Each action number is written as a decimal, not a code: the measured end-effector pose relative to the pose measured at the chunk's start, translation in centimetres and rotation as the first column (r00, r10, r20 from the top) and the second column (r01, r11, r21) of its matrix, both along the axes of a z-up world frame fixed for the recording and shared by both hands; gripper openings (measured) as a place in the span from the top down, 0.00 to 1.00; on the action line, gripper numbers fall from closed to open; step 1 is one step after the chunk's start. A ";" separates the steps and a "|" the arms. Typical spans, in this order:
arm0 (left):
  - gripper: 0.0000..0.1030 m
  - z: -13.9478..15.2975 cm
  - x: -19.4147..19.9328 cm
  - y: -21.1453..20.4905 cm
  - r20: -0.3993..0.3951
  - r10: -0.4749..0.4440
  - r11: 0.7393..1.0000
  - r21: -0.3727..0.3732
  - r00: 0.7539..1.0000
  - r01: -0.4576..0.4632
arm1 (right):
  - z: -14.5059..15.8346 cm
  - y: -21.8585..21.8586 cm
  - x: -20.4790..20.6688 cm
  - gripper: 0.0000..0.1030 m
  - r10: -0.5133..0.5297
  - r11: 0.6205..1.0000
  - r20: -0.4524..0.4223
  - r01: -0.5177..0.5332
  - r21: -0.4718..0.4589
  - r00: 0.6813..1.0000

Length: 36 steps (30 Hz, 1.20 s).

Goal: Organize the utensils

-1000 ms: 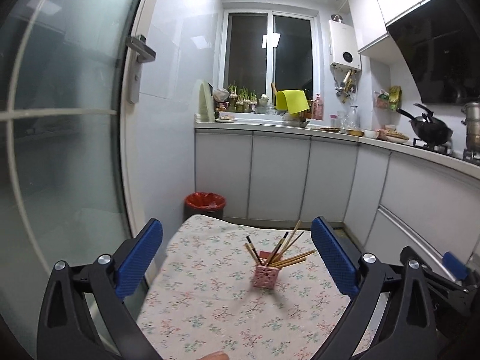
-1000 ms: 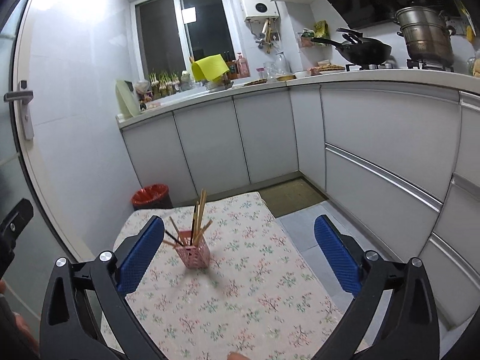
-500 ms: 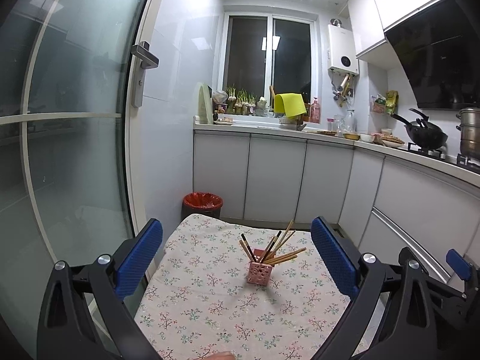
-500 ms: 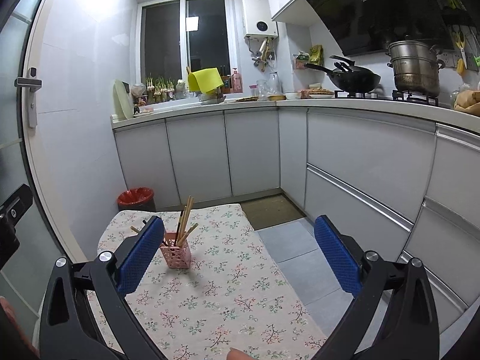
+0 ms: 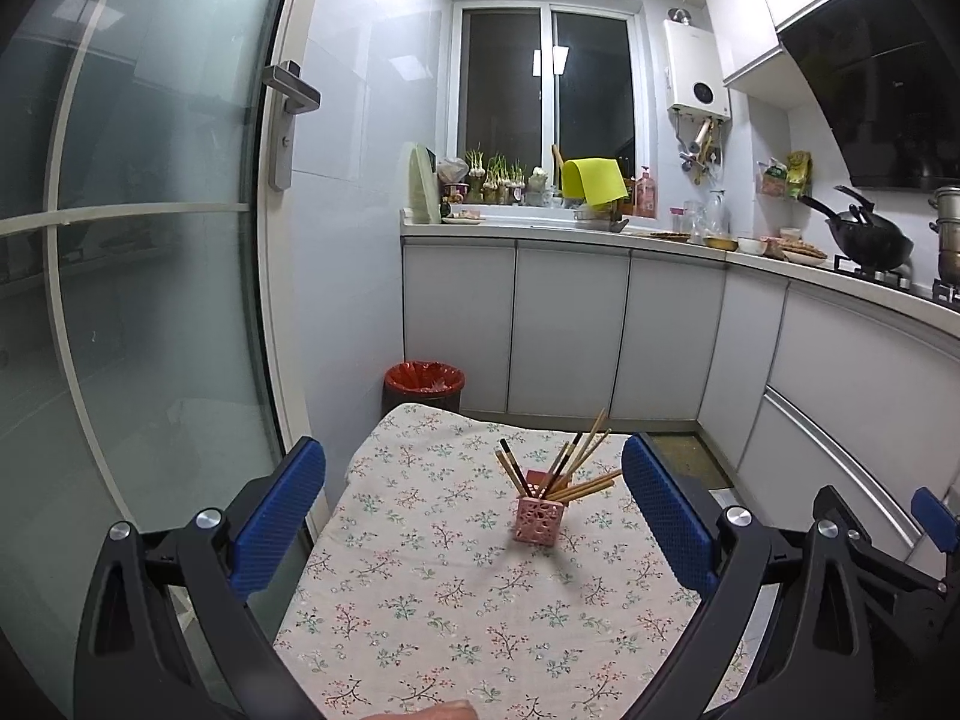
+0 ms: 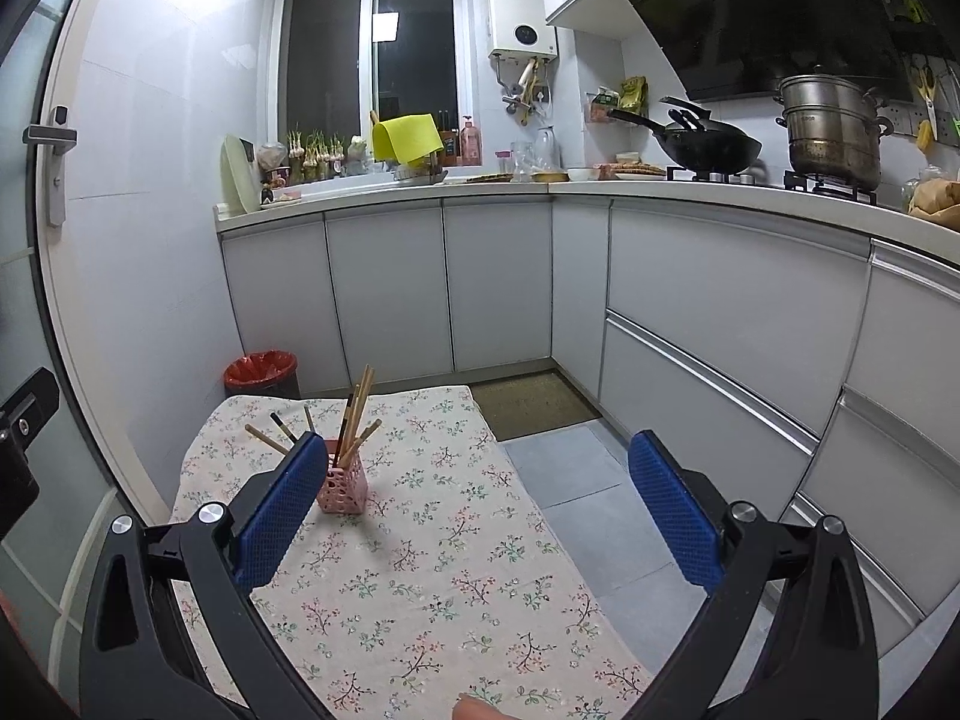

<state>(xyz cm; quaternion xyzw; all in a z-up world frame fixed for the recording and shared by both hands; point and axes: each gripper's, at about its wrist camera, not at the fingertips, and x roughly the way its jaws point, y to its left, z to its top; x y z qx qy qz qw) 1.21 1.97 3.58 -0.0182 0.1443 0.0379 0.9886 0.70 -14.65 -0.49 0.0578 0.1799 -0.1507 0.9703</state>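
Note:
A small pink perforated holder (image 5: 540, 518) stands on the floral tablecloth (image 5: 420, 570) and holds several chopsticks (image 5: 576, 468) fanned out at angles. It also shows in the right wrist view (image 6: 343, 483), partly behind the left blue pad. My left gripper (image 5: 474, 510) is open and empty, held back from the holder above the table. My right gripper (image 6: 474, 498) is open and empty, with the holder to its left. The tip of the right gripper shows at the left wrist view's right edge (image 5: 933, 519).
A frosted glass door (image 5: 150, 300) stands to the left of the table. A red bin (image 5: 425, 381) sits beyond the table's far end. White cabinets (image 6: 690, 330) and a counter with a wok (image 6: 708, 147) and pot run along the right. A floor mat (image 6: 534, 405) lies past the table.
Both grippers have pulled back and tilted up, so the holder looks smaller and farther off. Both stay open. The holder and chopsticks have not moved.

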 end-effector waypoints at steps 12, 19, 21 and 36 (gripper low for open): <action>0.06 -0.9 0.7 -0.3 -0.049 -0.011 1.000 -0.001 0.999 0.011 | -0.6 -0.2 0.4 0.07 0.013 1.000 -0.037 -0.013 0.007 0.999; 0.06 -1.1 1.0 -0.2 -0.058 -0.012 1.000 -0.005 0.998 0.012 | -0.8 -0.2 0.5 0.07 0.014 1.000 -0.044 -0.014 0.009 0.999; 0.06 -1.1 1.0 -0.1 -0.059 -0.013 1.000 -0.004 0.998 0.013 | -0.9 -0.3 0.6 0.07 0.018 1.000 -0.048 -0.017 0.014 0.999; 0.06 -1.0 1.0 0.0 -0.062 -0.020 1.000 -0.013 0.998 0.019 | -1.1 -0.3 0.6 0.07 0.019 1.000 -0.048 -0.018 0.016 0.999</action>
